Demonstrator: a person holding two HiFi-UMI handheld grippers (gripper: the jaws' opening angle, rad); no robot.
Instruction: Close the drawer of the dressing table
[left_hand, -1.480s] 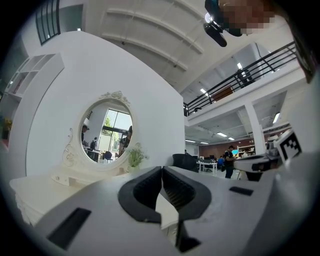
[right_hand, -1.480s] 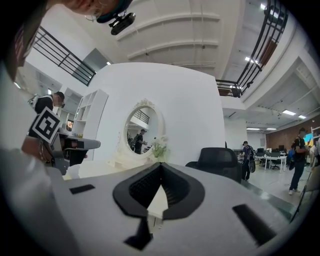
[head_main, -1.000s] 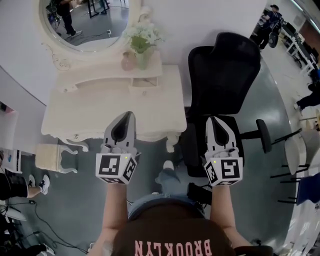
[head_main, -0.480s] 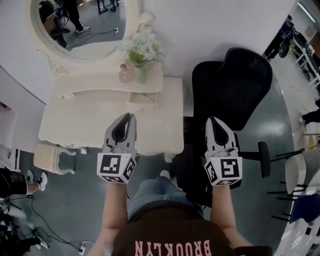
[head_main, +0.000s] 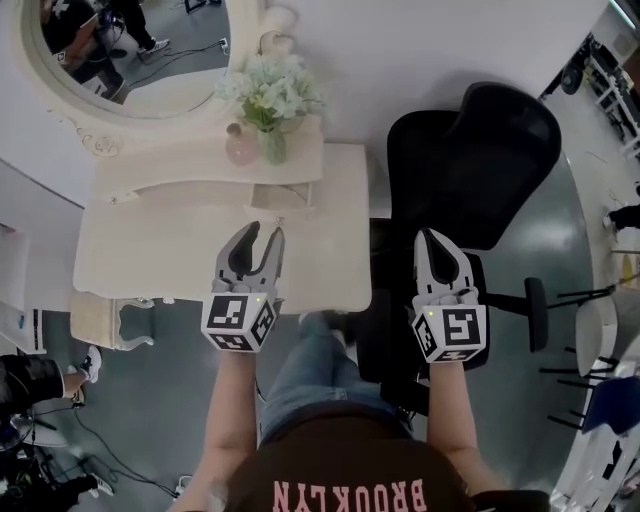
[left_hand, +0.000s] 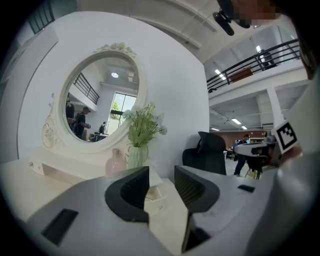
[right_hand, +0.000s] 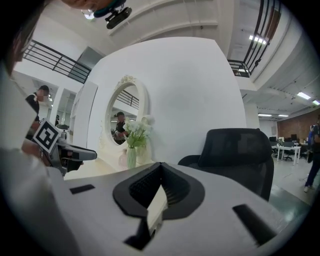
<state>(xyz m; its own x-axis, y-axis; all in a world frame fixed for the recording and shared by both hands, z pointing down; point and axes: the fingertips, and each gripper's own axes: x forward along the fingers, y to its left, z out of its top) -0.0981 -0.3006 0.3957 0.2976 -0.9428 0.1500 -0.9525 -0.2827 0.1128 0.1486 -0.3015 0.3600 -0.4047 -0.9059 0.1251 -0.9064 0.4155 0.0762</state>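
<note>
Drawer (head_main: 282, 197) just ahead of left gripper (head_main: 262, 232), front lying crosswise; fingers just spreading, nothing between; right gripper (head_main: 431, 238) farther, fingers pressed together.

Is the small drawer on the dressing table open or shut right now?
Open. In the head view the drawer juts forward of the shelf front below the vase, its hollow inside showing.

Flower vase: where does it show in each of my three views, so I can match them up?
Head view: flower vase near the top, left of centre.
Left gripper view: flower vase left of centre, just below mid-height.
Right gripper view: flower vase left of centre, small and far off.
Shared landmark: the oval mirror, right beside the vase in all three.
</note>
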